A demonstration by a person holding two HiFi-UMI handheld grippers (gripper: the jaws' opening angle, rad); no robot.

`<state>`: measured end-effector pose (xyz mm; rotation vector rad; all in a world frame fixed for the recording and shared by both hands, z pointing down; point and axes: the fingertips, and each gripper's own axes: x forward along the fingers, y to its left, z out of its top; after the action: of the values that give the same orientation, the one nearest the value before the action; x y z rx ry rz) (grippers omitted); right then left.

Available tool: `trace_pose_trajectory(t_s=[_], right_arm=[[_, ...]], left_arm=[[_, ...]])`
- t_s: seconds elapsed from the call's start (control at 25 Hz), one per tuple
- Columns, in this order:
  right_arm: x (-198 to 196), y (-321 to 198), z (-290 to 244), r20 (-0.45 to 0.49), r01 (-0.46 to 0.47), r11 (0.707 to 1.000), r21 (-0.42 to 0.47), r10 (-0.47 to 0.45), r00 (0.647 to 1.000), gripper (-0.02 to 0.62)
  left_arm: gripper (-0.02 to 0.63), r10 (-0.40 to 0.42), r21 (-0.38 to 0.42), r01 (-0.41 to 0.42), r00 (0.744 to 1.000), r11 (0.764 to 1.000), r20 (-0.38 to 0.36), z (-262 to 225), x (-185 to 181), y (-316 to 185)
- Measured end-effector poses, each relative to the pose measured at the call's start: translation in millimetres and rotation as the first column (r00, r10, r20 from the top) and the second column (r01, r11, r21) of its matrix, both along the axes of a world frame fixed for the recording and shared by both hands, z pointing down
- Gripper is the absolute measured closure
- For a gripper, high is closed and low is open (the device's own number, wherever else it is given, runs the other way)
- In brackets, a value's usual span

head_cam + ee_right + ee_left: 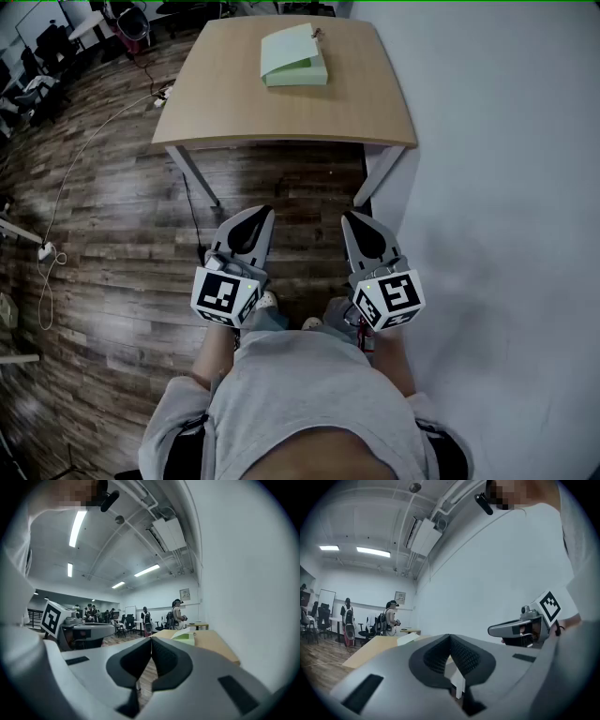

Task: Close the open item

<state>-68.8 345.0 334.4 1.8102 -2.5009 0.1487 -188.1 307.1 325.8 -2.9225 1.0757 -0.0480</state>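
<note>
A pale green box (294,56) with its lid raised a little lies on the far part of a wooden table (225,108). It shows small in the left gripper view (408,638) and the right gripper view (185,637). Both grippers hang close to my body over the floor, well short of the table. My left gripper (262,212) has its jaws together with nothing between them, seen close up (450,635). My right gripper (350,216) is likewise shut and empty (151,638). They point side by side toward the table.
A white wall (506,141) runs along the table's right side. A white cable (70,173) trails across the wooden floor at the left. Chairs and desks (56,47) stand at the far left, and people (177,613) stand at the back of the room.
</note>
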Motion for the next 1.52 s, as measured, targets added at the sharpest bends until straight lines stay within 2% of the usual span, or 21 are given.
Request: trace_pose_trajectory(t_s=[0.76, 1.24, 1.52], right_arm=[[-13, -42, 5, -0.018, -0.013, 1.000, -0.021, 0.013, 1.000, 0.584], [-38, -98, 4, 0.023, -0.070, 0.997, 0.013, 0.069, 0.997, 0.584], [-48, -124, 3, 0.012, -0.129, 0.991, 0.039, 0.129, 0.992, 0.584]], left_arm=[[0.591, 0.013, -0.010, -0.013, 1.000, 1.000, -0.008, 4, -11, -44], [0.591, 0.033, 0.004, -0.033, 0.999, 0.999, -0.018, 6, -41, -105], [0.591, 0.041, 0.024, -0.040, 0.999, 0.999, -0.008, 12, -55, -137]])
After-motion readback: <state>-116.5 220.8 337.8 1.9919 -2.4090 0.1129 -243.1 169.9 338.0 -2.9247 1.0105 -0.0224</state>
